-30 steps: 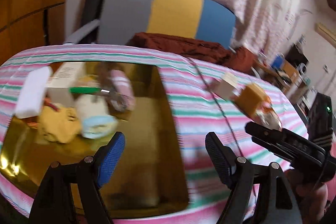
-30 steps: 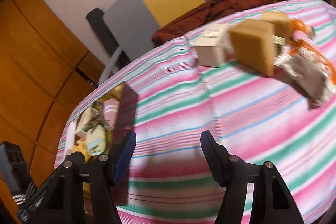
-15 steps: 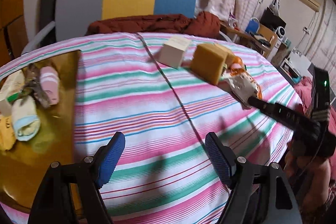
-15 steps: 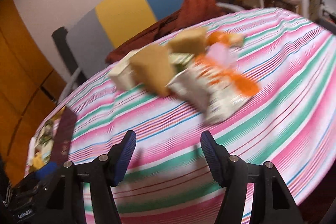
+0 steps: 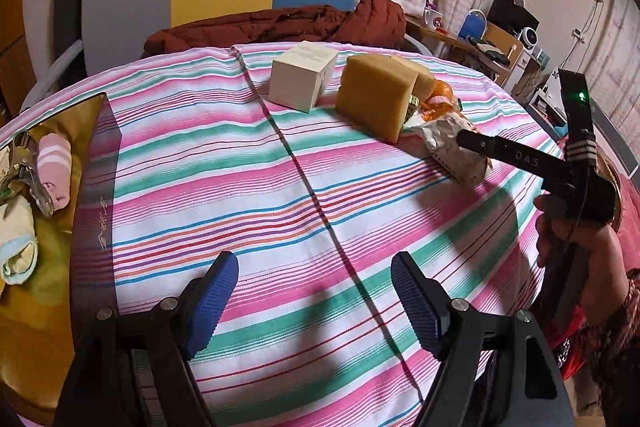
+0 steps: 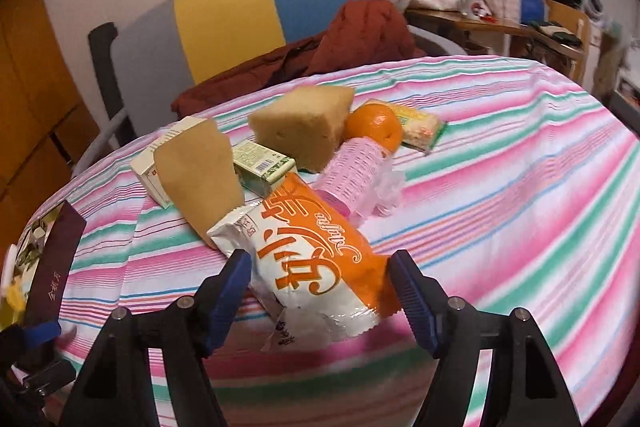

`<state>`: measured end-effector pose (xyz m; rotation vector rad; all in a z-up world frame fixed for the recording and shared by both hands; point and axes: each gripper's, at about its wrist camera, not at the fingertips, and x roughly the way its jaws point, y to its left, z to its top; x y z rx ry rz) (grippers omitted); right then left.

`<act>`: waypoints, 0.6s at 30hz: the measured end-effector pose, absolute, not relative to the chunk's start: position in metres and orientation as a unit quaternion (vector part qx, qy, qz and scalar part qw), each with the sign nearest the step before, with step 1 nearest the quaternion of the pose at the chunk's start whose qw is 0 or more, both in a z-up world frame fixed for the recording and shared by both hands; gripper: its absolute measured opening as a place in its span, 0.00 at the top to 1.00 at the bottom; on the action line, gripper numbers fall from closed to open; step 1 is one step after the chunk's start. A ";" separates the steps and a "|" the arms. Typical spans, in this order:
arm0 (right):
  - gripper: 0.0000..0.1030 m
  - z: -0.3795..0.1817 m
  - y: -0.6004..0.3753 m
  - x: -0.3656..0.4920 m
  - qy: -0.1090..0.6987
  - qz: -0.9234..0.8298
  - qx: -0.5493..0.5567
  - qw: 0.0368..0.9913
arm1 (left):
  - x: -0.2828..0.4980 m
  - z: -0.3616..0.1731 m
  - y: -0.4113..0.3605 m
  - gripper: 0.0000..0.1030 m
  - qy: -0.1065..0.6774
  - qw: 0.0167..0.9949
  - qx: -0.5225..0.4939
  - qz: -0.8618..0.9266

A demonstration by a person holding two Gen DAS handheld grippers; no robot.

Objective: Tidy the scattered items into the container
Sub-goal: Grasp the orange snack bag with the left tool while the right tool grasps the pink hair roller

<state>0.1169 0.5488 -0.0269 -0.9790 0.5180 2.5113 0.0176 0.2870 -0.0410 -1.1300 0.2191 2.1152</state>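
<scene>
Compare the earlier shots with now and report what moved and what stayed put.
Both grippers swung away from the gold container toward the pile. The right gripper now straddles the orange snack bag, its jaws having just opened wider, not yet gripping. The left gripper stays open and empty. Sponges, white box and boxed items unmoved.

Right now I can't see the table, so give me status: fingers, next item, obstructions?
Left gripper open, empty. Right gripper open, jaws just widening, straddling orange snack bag, not gripped. Yellow sponge leans on the bag's far end.

A snack packet [image 6: 316, 259] lies before two sponges [image 6: 304, 123], a box [image 5: 302, 81] left of them.
</scene>
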 end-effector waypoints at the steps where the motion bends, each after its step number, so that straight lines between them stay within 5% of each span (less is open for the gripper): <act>1: 0.33 -0.028 0.549 0.116 0.185 0.898 -0.351 0.189 | 0.017 -0.042 0.287 0.23 0.084 0.358 -0.439 0.820; 5: 0.57 -0.029 0.536 0.112 0.191 0.900 -0.358 0.158 | 0.013 -0.045 0.287 0.23 0.073 0.353 -0.450 0.817; 18: 0.57 -0.041 0.479 0.134 0.298 0.893 -0.333 0.054 | 0.010 -0.043 0.284 0.23 0.053 0.344 -0.454 0.820</act>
